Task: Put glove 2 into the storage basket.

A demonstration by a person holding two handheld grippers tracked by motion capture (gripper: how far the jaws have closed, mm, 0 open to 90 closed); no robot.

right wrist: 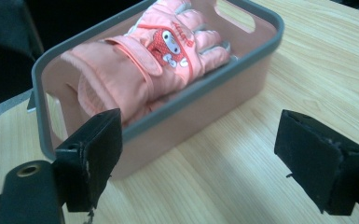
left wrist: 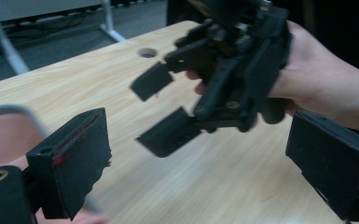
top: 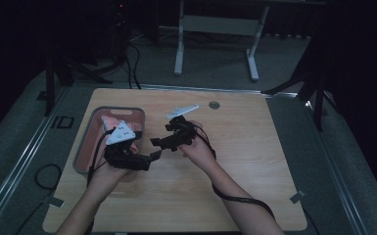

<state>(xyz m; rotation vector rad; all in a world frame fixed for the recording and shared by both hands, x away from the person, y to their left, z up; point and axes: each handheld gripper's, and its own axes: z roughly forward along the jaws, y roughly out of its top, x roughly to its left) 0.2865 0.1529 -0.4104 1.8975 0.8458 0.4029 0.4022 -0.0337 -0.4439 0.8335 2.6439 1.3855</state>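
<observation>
pink gloves fill our grey-rimmed bin; we hold both left tongs and right tongs wide, empty, above the counter.

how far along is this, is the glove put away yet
Looks mostly done: the pink glove lies inside the pink bin with the grey rim, on the wooden table. Nothing is in hand; the left claw and right claw are both open and empty, held beside the bin. What is left is unclear; I see no second glove on the table.
</observation>
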